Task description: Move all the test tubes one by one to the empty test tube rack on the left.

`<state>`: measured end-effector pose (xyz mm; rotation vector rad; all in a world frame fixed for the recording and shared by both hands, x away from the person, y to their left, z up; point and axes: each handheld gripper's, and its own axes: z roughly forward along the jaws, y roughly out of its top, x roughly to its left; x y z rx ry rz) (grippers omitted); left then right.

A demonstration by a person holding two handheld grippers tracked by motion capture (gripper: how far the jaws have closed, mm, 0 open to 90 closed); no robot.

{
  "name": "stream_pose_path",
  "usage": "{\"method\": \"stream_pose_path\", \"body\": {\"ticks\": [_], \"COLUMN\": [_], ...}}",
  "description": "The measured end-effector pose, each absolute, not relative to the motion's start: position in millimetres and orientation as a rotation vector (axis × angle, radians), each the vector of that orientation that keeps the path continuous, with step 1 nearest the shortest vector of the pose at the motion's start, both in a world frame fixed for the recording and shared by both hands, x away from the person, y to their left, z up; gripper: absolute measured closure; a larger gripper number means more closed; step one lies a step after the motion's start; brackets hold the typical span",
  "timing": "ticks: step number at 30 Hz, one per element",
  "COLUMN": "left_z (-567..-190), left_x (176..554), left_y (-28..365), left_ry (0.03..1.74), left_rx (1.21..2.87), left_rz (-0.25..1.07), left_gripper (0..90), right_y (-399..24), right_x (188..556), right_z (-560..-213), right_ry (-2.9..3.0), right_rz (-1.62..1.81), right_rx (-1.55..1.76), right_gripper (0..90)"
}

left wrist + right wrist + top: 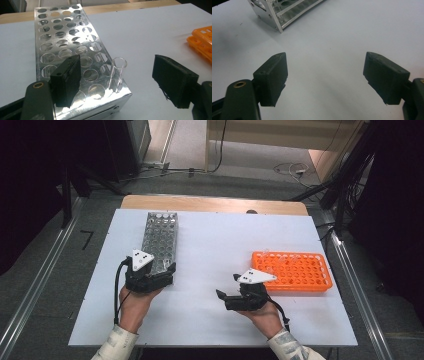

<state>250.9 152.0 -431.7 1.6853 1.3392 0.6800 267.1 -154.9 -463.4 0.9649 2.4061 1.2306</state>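
A shiny metal tube rack [161, 240] lies on the left of the white board [215, 235]. In the left gripper view a clear glass test tube [117, 75] stands upright in a hole at the near right corner of the metal rack [65, 45]. My left gripper [117, 67] is open at that near end, its jaws on either side of the tube and not touching it. My right gripper [227, 286] is open over bare board, nothing between its jaws [324, 62]. It faces the metal rack's corner [284, 12].
An orange plastic tube rack [292, 270] lies at the right of the board, close behind my right hand. Its edge shows at the right of the left gripper view [202, 40]. A wooden table edge [215, 204] runs along the back.
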Motion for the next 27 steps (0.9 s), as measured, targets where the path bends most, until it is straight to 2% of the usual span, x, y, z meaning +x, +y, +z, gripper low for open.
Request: {"method": "stream_pose_path", "body": {"ticks": [27], "left_z": [-425], "left_x": [247], "left_y": [159], "left_ry": [1.335], "left_rx": [1.647], "left_rz": [0.629], "left_gripper": [11.5], "right_y": [-213], "right_x": [249], "right_z": [-447], "right_ry": [2.309], "right_rz": [1.272], "right_rx": [1.057], "right_gripper": [18.9]}}
